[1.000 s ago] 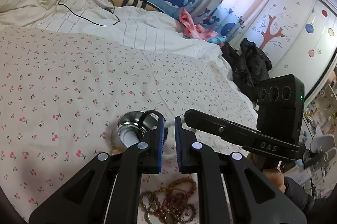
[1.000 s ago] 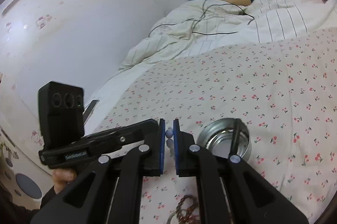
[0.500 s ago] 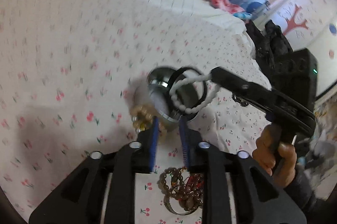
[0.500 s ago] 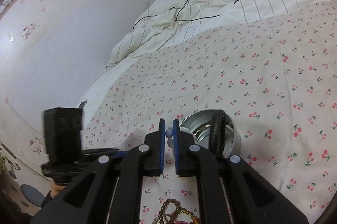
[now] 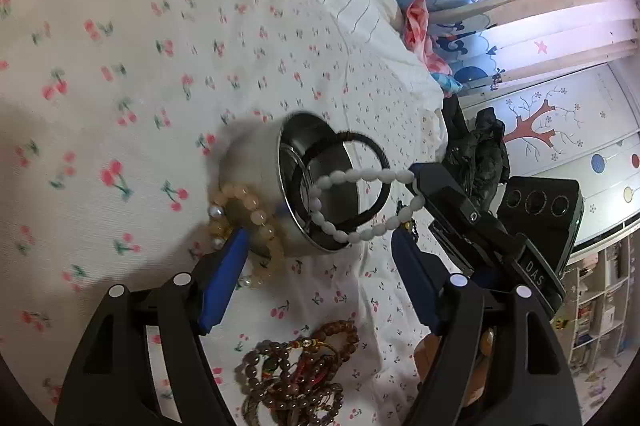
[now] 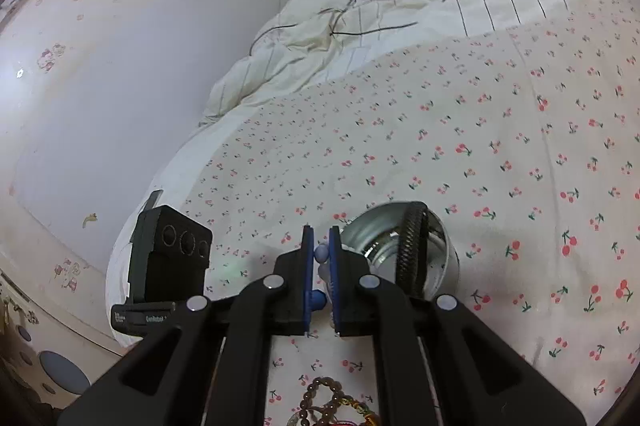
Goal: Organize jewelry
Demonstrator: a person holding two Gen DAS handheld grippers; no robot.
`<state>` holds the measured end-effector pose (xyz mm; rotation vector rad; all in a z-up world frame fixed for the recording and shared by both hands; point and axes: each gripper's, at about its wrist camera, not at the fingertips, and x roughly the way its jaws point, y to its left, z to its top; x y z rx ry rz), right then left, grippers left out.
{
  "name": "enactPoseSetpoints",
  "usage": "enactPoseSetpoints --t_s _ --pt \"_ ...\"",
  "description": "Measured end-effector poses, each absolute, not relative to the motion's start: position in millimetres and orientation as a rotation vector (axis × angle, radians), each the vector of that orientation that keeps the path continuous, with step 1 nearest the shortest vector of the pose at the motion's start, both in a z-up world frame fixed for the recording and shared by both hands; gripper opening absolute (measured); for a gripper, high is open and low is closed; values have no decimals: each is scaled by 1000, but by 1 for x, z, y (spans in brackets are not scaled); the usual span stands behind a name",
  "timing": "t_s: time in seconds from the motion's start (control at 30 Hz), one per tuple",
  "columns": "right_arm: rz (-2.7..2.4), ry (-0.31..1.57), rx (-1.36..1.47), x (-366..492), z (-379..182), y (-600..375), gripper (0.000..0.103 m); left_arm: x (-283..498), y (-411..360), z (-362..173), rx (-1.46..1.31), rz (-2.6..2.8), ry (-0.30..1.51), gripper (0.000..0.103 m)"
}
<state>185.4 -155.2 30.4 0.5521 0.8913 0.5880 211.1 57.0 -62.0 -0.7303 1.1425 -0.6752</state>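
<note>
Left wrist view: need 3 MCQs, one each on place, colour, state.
1. Where does the peach bead bracelet lie?
A. inside the bowl
B. outside, against the metal bowl's wall
C. on the brown bead pile

2. What colour are the beads that the right gripper holds?
A. white
B. red
C. black

3. How stands the left gripper?
A. shut on the bowl
B. shut on a bracelet
C. open

Key: 1 B, it drapes outside the wall; 2 A, the white bead bracelet hangs from its tips; 3 C, its jaws have just been opening, gripping nothing.
</note>
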Motion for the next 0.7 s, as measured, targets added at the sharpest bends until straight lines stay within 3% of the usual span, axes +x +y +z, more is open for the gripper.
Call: enactPoseSetpoints --t_s 0.03,0.07,0.1,0.17,0.3,0.6,0.67,0.7 --pt "587 897 555 186 29 -156 9 212 52 -61 -721 -674 1147 70" --pt "585 900 558 187 29 -157 9 211 47 -63 -705 -670 1148 63" --pt "585 902 563 187 28 -158 9 211 42 -65 -683 -674 1163 47" --pt "584 900 566 187 29 -159 9 211 36 -68 -635 -664 1179 29" --pt "587 889 576 188 32 -162 9 207 36 -55 -589 -664 1144 9" --pt "590 883 595 184 34 -167 10 201 54 1 -553 -706 975 8" --pt "584 881 598 183 36 -169 16 201 50 10 -536 -716 956 8" --pt "580 885 597 183 36 -169 25 201 48 11 -517 -703 956 8"
